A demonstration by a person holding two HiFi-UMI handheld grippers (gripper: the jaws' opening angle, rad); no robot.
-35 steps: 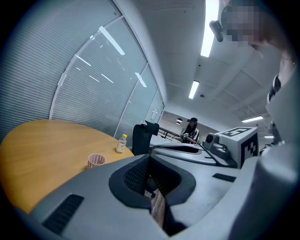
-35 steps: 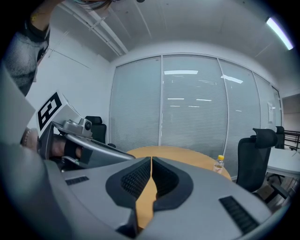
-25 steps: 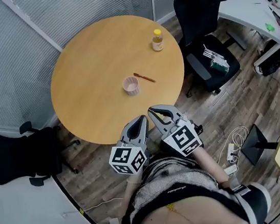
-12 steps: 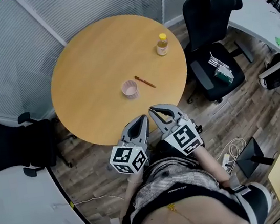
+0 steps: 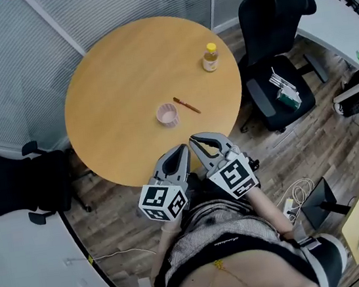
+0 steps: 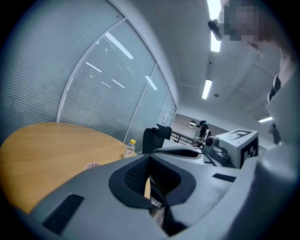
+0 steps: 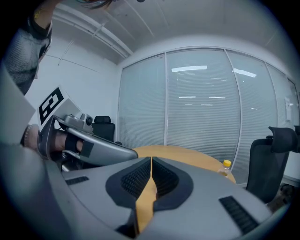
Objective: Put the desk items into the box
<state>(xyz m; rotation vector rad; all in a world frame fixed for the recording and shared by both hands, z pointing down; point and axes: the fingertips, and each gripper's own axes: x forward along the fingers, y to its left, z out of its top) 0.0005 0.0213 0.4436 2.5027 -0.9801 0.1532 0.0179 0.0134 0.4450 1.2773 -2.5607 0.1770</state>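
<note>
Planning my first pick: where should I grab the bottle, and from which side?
Grip the bottle round its body, below the yellow cap, coming in level from the near side with the right gripper. It stands upright and alone near the table's far right edge, so a side grip looks safest. The jaws, now shut, must open first.

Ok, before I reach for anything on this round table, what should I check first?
1. Left gripper empty: ok, jaws together on nothing.
2. Right gripper empty: ok, jaws together on nothing.
3. Jaws open for a grasp: not ok, both shut.
4. Pink cup upright and standing free: ok.
5. Brown stick lying clear of the cup: ok.
6. Bottle upright near the table edge: ok.
7. Box in sight: not ok, no view shows one.
</note>
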